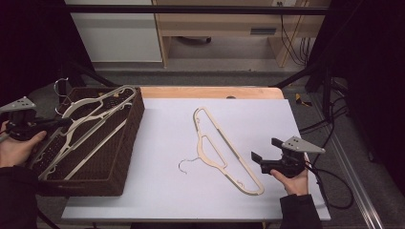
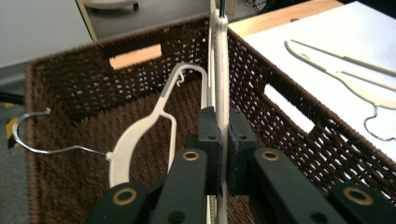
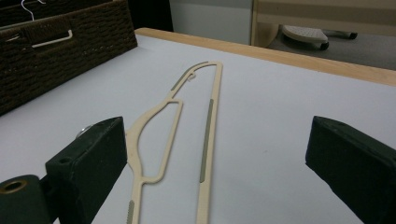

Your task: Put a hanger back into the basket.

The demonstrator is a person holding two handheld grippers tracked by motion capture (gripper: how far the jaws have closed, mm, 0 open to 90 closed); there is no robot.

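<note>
The left gripper point(image 2: 223, 154) was clamped edge-on across a cream plastic hanger point(image 2: 219, 79) held over the brown wicker basket point(image 2: 70, 79), where another hanger point(image 2: 140, 135) lay; judged light, stiff, thin and smooth, so prone to pivot unless pinched squarely on a flat bar near the neck. The right gripper point(image 1: 267, 155) sat with jaws wide apart and empty, just beside a third hanger point(image 3: 205, 121) lying flat on the white tabletop point(image 3: 289, 116).
</note>
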